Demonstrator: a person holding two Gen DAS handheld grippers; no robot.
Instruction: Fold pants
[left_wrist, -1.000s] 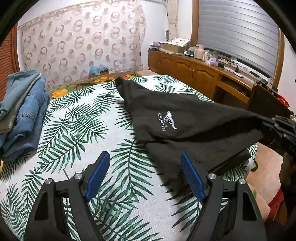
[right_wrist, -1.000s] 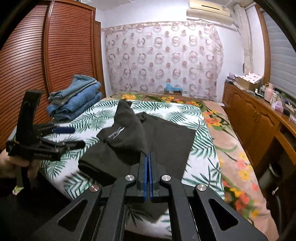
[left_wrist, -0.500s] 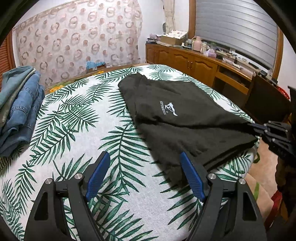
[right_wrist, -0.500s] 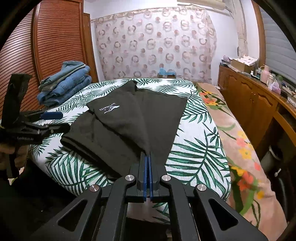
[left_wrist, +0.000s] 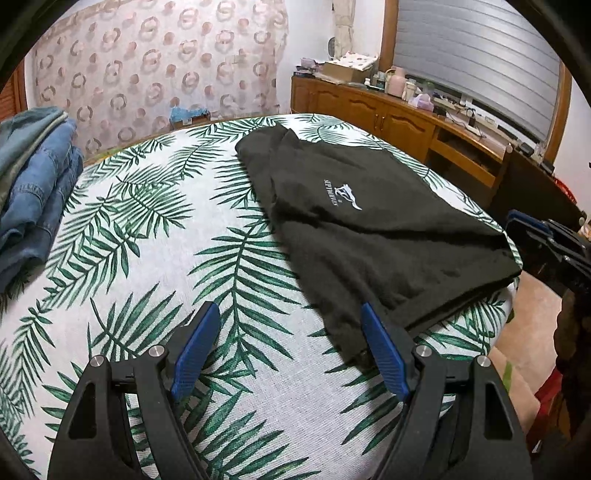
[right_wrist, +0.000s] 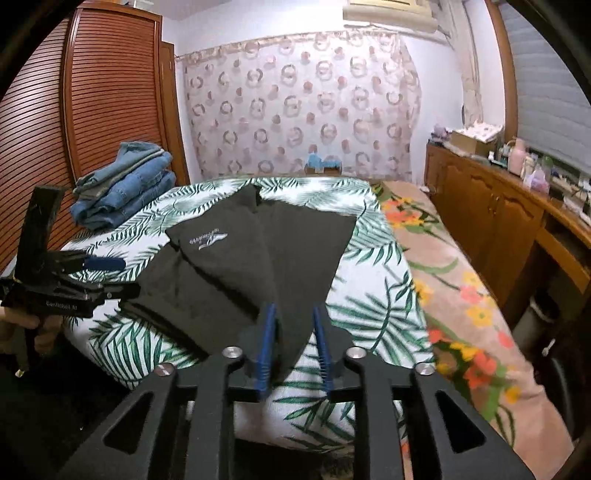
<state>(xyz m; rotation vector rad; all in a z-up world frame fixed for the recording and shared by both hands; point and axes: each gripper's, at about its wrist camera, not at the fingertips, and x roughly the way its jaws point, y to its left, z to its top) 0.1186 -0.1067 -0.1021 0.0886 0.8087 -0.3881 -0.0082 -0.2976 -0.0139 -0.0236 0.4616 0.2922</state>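
Note:
The black pants (left_wrist: 369, 229) lie folded on the leaf-print bed, with a white logo on top; they also show in the right wrist view (right_wrist: 251, 266). My left gripper (left_wrist: 288, 347) is open and empty just above the sheet, its right finger beside the pants' near corner. My right gripper (right_wrist: 293, 343) is open, with the pants' near corner lying between its blue pads. The left gripper also shows in the right wrist view (right_wrist: 99, 275), and the right gripper in the left wrist view (left_wrist: 524, 229).
A stack of folded jeans (left_wrist: 33, 184) sits at the bed's left side (right_wrist: 125, 188). A wooden cabinet (left_wrist: 406, 122) with clutter runs along the right wall. A floral blanket (right_wrist: 461, 314) covers the bed's right part. A wooden wardrobe (right_wrist: 92, 110) stands on the left.
My right gripper lowered the pants leg onto the bed and has opened, letting the fabric go. The left gripper stayed open and shifted slightly.

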